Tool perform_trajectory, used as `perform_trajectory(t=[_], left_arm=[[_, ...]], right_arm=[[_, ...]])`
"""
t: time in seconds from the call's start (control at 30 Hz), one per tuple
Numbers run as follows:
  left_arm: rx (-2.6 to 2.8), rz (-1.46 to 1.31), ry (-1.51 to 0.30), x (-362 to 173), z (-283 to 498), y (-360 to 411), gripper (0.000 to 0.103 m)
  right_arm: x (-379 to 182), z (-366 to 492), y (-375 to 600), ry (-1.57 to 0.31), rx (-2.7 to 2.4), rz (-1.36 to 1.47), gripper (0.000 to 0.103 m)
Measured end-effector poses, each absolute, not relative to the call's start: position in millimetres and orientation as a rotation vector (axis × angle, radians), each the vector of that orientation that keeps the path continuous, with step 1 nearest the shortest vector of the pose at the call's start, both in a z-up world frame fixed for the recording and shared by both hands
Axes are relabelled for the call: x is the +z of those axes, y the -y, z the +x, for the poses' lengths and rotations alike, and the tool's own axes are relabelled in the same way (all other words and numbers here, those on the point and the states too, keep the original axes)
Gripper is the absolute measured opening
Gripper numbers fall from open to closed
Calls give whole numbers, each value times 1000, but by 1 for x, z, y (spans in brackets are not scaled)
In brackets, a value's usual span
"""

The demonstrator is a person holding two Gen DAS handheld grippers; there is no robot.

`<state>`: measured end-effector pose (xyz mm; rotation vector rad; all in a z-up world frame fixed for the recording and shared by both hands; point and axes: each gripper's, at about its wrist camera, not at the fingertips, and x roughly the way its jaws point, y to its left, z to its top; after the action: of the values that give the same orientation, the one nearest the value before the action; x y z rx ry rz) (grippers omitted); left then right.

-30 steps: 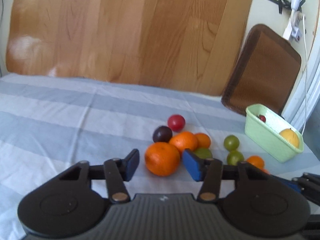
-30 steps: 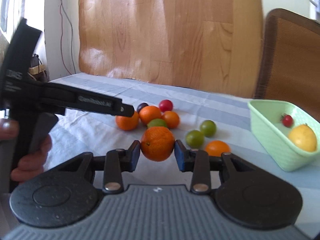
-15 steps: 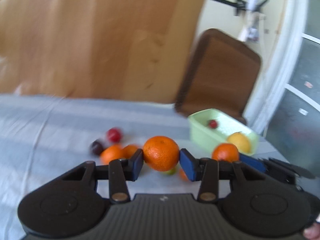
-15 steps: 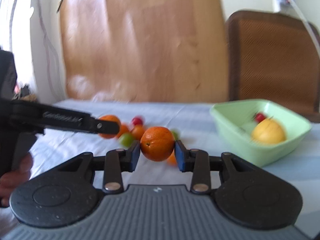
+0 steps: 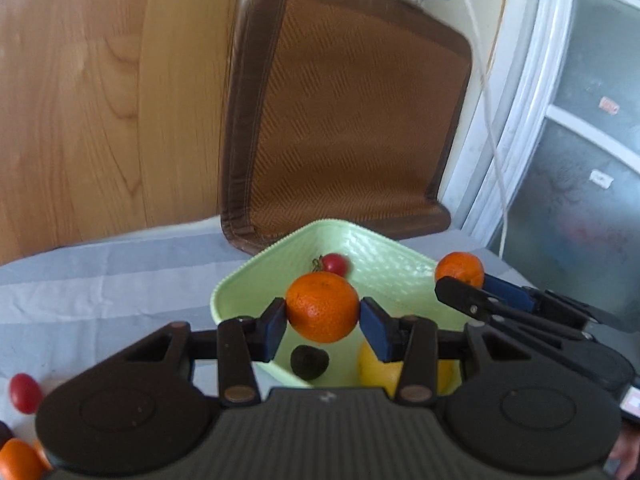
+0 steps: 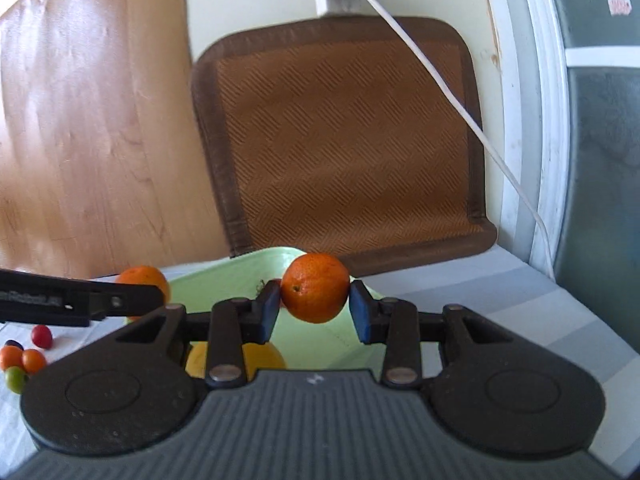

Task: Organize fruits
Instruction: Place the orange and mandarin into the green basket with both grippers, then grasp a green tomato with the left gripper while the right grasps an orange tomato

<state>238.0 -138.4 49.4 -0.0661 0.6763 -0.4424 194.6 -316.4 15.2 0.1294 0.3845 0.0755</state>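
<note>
Orange (image 5: 322, 306) clamped in left gripper (image 5: 322, 322); another orange (image 6: 315, 287) in right gripper (image 6: 315, 312)

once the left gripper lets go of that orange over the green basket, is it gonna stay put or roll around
The orange is round and firm-looking, so it will probably roll a bit on landing. The green basket has raised walls, which should likely contain it. It may bump the dark fruit or the lemon beneath the left gripper.

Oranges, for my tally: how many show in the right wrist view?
4 oranges: one in the right tool, one in the left tool, two on the table far left; more may be hidden.
</note>
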Motion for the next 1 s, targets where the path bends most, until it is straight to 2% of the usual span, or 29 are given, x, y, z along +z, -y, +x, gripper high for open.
perform_trajectory(t=[0.1,0.13,0.2,0.33,0.53,0.7,0.93,1.0], left_arm=[[-431,-68,-711,38,250,145,41],[-423,-69,-718,35,253,146,42],[-404,-64,-708,33,252,148,52],[-421,-96,-677,48,238,134,52],[-422,-246,-515,92,170,35,52],[-231,-247,-493,85,113,-48,52],[-152,-271,-588,44,93,-79,52],[-177,-311,-617,35,98,-77,49]], right_arm=[[11,195,316,-399,92,130,41],[11,194,315,-396,95,124,44],[11,192,315,-383,93,120,52],[9,188,320,-346,78,116,52],[17,168,334,-222,62,185,51],[31,149,331,-165,163,268,50],[34,125,245,-293,494,127,50],[24,120,211,-347,544,36,50]])
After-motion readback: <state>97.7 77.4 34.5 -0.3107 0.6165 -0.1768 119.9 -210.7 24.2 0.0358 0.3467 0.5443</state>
